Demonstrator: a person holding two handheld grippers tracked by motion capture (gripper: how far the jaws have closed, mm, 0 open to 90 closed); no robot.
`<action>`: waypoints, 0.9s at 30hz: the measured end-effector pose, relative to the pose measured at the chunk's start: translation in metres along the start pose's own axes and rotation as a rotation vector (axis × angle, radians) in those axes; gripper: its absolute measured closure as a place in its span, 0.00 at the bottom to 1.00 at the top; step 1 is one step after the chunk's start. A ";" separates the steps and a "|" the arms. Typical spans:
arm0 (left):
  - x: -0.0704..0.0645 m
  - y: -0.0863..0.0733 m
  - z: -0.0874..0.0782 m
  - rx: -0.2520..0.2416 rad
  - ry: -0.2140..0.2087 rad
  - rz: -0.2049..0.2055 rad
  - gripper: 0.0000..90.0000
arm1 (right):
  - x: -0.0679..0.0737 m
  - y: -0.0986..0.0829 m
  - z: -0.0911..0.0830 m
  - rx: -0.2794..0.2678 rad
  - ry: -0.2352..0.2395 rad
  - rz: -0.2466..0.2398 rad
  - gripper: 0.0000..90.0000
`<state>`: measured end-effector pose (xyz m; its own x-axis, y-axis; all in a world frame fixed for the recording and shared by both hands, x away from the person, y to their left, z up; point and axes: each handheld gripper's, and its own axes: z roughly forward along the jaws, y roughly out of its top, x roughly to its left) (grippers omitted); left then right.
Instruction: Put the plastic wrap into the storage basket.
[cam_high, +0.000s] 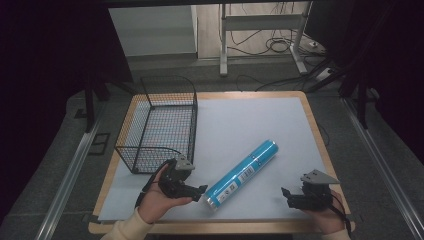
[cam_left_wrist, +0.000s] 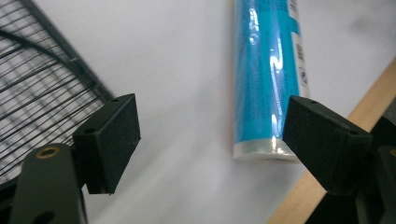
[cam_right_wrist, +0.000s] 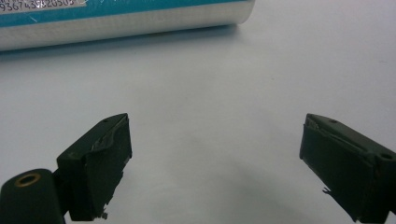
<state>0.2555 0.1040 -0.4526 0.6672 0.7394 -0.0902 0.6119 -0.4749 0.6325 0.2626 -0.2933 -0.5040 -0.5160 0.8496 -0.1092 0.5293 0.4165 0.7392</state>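
Note:
A long blue tube (cam_high: 242, 173) wrapped in shiny film lies diagonally on the white mat (cam_high: 250, 125), its near end at the lower left. My left gripper (cam_high: 200, 192) is open just left of that near end, which appears between its jaws as the blue tube (cam_left_wrist: 267, 79) in the left gripper view. My right gripper (cam_high: 285, 195) is open near the front right of the mat, apart from the tube. In the right gripper view the tube (cam_right_wrist: 121, 21) lies across the top, beyond the wide-spread jaws, over bare mat.
A black wire basket (cam_high: 160, 125) stands on the left part of the table, close behind my left hand; its mesh (cam_left_wrist: 37, 84) shows in the left gripper view. The wooden table edge (cam_high: 220, 227) runs along the front. A metal frame and cables lie on the floor beyond.

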 end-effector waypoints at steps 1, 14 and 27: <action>-0.001 0.002 0.001 0.001 -0.005 0.005 0.20 | 0.000 0.000 0.000 -0.001 0.001 0.000 0.11; -0.008 0.022 0.012 0.003 -0.028 0.025 0.19 | 0.000 0.000 0.001 -0.001 0.001 0.003 0.11; -0.018 0.038 0.020 -0.013 -0.039 0.050 0.19 | 0.000 0.000 0.002 -0.001 -0.001 0.002 0.11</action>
<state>0.2754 0.0631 -0.4424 0.7132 0.6955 -0.0878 0.5716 -0.5044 0.6471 0.2638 -0.2928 -0.5052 -0.5145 0.8505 -0.1088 0.5292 0.4148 0.7402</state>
